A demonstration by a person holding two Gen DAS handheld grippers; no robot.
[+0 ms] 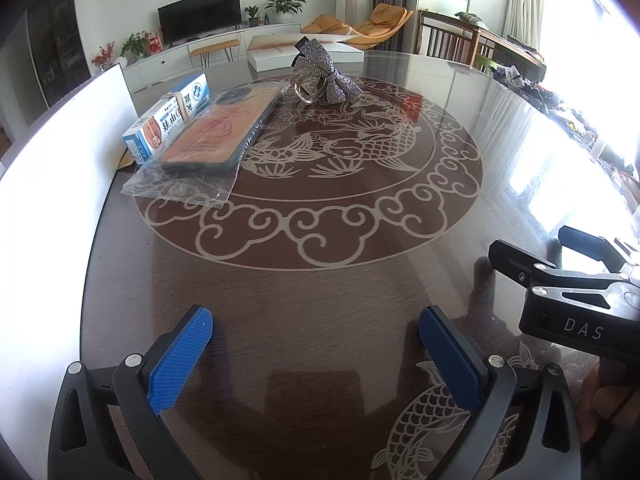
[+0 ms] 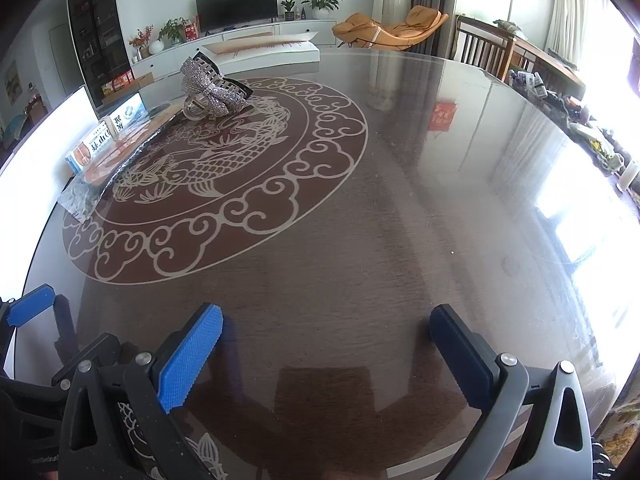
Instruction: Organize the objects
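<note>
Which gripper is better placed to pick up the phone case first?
Left, probably. The phone case lies ahead-left of the open left gripper, while from the open right gripper it sits far off to the left.

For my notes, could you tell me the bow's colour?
Sparkly silver bow, clearest in the left wrist view.

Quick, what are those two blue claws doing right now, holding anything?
Left gripper: open, holding nothing, above the table.
Right gripper: open, holding nothing.
</note>
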